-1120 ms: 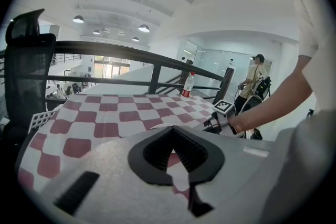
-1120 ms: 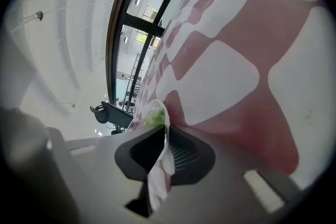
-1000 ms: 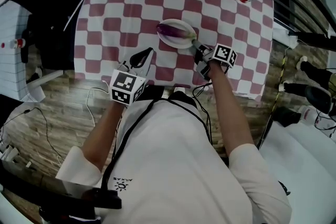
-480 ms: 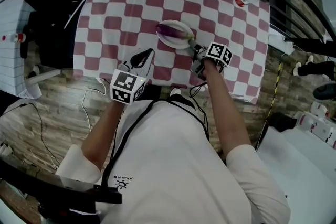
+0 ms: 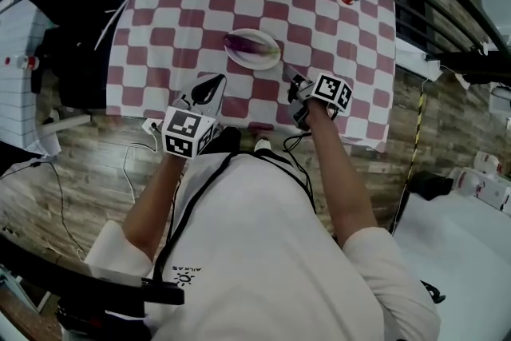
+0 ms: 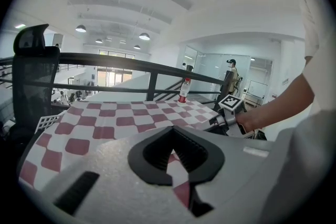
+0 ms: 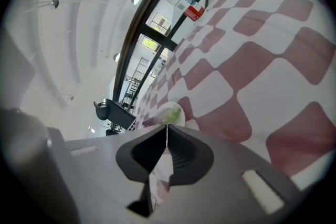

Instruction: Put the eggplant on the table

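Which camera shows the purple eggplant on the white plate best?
The head view: the purple eggplant lies whole on the white plate, seen from above. The right gripper view shows it small and distant. The left gripper view doesn't show it.

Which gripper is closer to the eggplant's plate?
The right gripper, fingers closing empty just off the plate; the left gripper is farther back.
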A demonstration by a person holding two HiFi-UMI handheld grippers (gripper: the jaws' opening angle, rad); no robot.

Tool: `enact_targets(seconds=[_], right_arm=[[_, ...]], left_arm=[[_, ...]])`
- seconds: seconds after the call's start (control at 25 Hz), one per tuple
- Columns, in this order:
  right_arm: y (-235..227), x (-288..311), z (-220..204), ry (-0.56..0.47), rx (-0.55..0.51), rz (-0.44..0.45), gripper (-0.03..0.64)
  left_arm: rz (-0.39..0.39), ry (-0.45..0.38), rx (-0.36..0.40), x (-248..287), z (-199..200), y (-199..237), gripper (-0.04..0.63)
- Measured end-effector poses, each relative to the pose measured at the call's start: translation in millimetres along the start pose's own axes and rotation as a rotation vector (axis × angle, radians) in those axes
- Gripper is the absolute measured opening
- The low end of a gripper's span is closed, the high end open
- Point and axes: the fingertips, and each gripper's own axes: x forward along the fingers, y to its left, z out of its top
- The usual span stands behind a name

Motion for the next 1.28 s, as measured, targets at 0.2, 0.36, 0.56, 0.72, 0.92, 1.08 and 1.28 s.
enact_targets(seconds=[0.2, 0.36, 0.56, 0.72, 0.92, 1.08, 1.28], right_arm=[[26, -41, -8, -0.016, -0.055, 0.110, 0.006], [45, -78, -14, -0.045, -0.109, 0.190, 0.006], [59, -132, -17, -0.096, -0.158, 0.263, 0.006], [63, -176, -17, -0.128, -0.190, 0.299, 0.006], [73, -221, -18, -0.157, -0.287, 0.335, 0.005], [80, -254, -23, -0.176, -0.354, 0.354, 0.005], [85, -278, -31, -0.167, -0.447, 0.363, 0.005]], left_arm=[[-0.007, -0.028, 0.021, 3, 12, -37, 0.005], [-0.006, -0.041, 0.038, 1, 14, -70, 0.005], [0.012, -0.057, 0.048, -7, 15, -112, 0.005], [0.030, -0.059, 0.049, -16, 14, -142, 0.005], [0.052, -0.075, 0.046, -29, 14, -176, 0.005], [0.068, -0.082, 0.035, -38, 10, -198, 0.005], [0.095, -0.095, 0.024, -47, 5, -211, 0.005]])
